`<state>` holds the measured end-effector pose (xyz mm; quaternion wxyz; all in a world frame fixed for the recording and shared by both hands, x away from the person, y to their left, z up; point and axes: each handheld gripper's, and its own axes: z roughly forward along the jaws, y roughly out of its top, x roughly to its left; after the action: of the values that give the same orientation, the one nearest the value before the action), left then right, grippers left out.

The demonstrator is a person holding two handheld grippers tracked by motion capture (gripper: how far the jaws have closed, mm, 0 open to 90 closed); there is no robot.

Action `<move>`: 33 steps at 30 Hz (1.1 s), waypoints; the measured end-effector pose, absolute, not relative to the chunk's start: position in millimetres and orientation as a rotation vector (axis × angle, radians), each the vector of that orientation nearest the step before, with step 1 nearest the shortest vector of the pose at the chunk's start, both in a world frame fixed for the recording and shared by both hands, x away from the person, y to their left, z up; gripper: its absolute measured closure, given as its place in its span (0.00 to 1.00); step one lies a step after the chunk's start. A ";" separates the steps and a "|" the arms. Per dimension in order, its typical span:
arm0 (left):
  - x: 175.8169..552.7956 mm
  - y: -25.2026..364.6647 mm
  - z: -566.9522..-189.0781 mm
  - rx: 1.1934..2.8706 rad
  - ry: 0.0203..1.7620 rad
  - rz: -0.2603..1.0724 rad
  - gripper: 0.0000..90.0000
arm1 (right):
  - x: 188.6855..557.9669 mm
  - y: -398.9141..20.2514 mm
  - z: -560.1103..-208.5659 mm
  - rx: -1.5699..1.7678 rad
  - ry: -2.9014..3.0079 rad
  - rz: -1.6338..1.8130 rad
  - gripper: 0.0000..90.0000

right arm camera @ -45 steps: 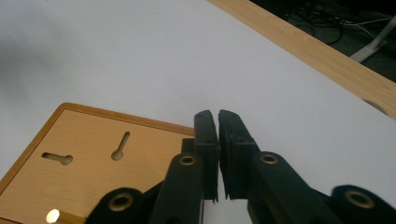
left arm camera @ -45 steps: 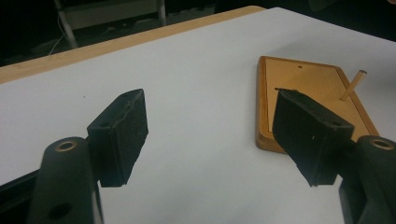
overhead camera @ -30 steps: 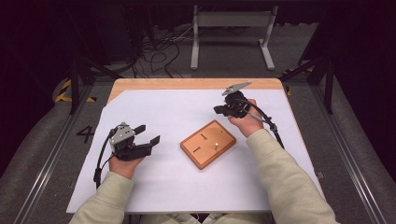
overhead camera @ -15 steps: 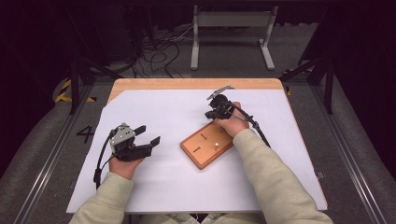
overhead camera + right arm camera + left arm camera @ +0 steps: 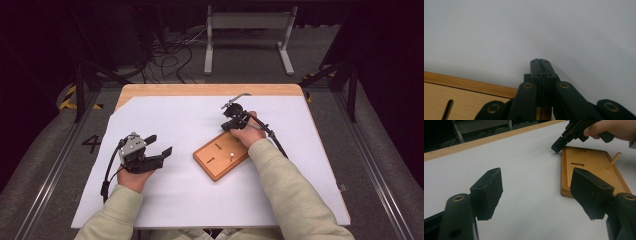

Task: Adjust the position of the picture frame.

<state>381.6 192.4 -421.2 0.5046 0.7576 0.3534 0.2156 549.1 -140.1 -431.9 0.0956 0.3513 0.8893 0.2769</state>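
The wooden board (image 5: 221, 155) lies flat and slantwise on the white sheet (image 5: 180, 195) that covers the table, with a short peg (image 5: 232, 154) standing up from it and two dark slots cut into its face. Over the last second the right gripper (image 5: 228, 123) has travelled from a spot well beyond the board's far right side down to the board's far end, and it now sits with its tips low on the sheet, just off that end. Its jaws are pressed fully together with nothing between them; the right gripper view shows the two black tips (image 5: 540, 65) meeting in a seam over bare white sheet, the board's rim (image 5: 469, 83) just behind them. Whether the tips actually touch the board's edge is hard to tell from these angles; they look just beside it.

The left gripper (image 5: 161, 150) rests on the sheet well to the left of the board, jaws spread wide and empty, and it has kept its place. Its own view looks across at the board (image 5: 589, 167) and the slanted peg (image 5: 614, 160).

Coming in closed at the board's end suggests a nudge or a bracing of the board is next, rather than a grasp of the peg.
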 end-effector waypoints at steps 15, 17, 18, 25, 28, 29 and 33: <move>382.7 190.3 -421.6 1.835 0.853 0.515 0.29 | 536.8 -152.5 -425.0 1.070 2.775 0.658 1.00; 382.7 189.4 -421.6 1.837 0.851 0.518 0.29 | 535.0 -153.1 -425.4 1.069 2.782 0.653 1.00; 382.6 189.1 -421.4 1.839 0.849 0.518 0.29 | 531.9 -154.1 -425.9 1.058 2.792 0.639 1.00; 384.5 187.4 -423.5 1.855 0.856 0.508 0.29 | 512.6 -164.5 -425.1 1.071 2.833 0.614 1.00; 384.8 186.7 -423.9 1.862 0.855 0.506 0.29 | 507.3 -168.1 -425.5 1.089 2.836 0.627 1.00; 384.7 186.4 -424.0 1.862 0.854 0.505 0.29 | 505.0 -169.2 -425.3 1.094 2.840 0.623 1.00; 385.3 185.4 -424.9 1.865 0.855 0.499 0.29 | 494.9 -172.5 -425.2 1.099 2.854 0.630 1.00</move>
<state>385.3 185.4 -424.9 0.4926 0.7686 0.3526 0.2057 494.9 -172.5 -425.2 0.0097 0.3520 0.9140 0.2017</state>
